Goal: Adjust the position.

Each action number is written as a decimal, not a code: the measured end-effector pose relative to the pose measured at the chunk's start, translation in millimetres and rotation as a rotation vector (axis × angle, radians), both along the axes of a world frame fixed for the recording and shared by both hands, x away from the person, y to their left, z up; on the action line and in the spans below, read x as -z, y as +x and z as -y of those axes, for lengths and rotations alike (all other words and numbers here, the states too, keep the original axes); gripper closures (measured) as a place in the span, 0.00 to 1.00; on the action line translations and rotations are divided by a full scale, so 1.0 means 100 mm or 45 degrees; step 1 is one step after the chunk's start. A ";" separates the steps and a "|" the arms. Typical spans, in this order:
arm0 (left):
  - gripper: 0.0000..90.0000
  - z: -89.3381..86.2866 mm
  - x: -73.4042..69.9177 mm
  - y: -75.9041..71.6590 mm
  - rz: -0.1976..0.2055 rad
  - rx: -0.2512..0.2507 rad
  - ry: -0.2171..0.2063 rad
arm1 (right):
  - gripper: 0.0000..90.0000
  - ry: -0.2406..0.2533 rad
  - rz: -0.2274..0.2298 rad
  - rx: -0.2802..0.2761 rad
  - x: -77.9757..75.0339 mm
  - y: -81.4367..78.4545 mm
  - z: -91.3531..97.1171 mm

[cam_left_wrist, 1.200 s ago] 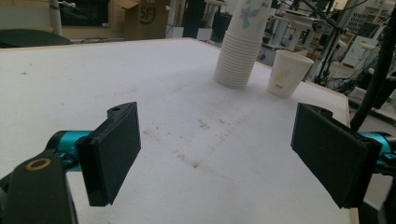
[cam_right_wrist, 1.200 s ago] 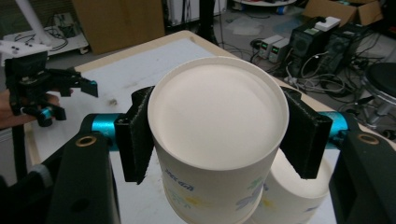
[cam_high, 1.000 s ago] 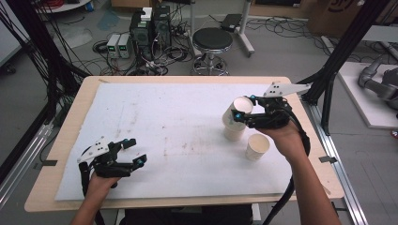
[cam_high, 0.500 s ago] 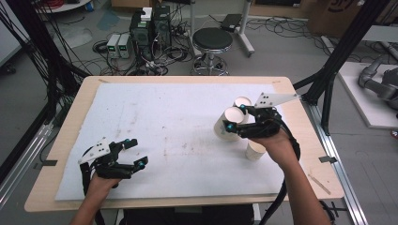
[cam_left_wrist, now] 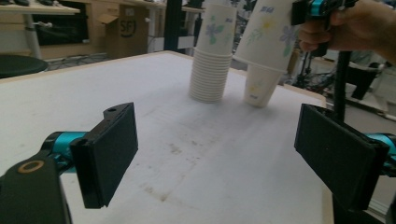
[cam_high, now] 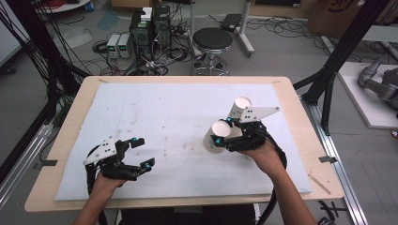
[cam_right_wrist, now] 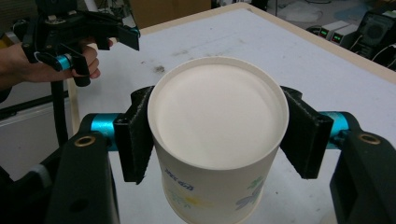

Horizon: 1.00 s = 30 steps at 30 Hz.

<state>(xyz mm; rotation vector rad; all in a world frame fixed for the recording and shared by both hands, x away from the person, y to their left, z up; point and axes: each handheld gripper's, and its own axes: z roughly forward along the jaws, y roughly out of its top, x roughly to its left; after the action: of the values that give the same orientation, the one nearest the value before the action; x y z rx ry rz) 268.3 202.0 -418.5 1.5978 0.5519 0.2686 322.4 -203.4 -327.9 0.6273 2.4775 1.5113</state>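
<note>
Paper cup clamped upside down between the two black pads of the right gripper, base toward that gripper's camera, carried tilted in the air above the right half of the table, toward the near edge. Below and behind it in the left gripper view, a single inverted cup standing on the white mat, and just beside that, closer to the far right corner, a tall stack of cups also mouth down. Left gripper idle near the near left corner, pads wide apart, nothing between them, well apart from the cups. Judging by the layout: cups being pulled off the stack and set out, or gathered back onto it; which of the two, impossible to tell here. One cup down on the mat, one in the grip and not yet placed, many left in the stack. Early to middling progress at best; placing of the held cup the step in hand.
</note>
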 end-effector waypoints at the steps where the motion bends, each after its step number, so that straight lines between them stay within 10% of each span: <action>1: 0.15 0.02 0.00 0.01 0.008 0.016 0.009 | 0.39 0.000 0.000 -0.004 0.01 0.00 -0.01; 7: 0.15 0.18 -0.05 0.03 0.080 0.077 0.019 | 0.39 0.006 -0.010 -0.018 0.06 -0.02 -0.02; 30: 0.15 0.87 -0.09 0.21 0.064 0.262 0.099 | 0.39 -0.005 -0.038 -0.130 0.15 -0.11 -0.27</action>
<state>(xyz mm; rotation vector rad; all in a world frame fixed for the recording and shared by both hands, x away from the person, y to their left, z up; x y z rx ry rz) 289.5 114.8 -409.2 1.7040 0.3382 0.1766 311.8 -176.0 -343.3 0.5344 2.5706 1.5425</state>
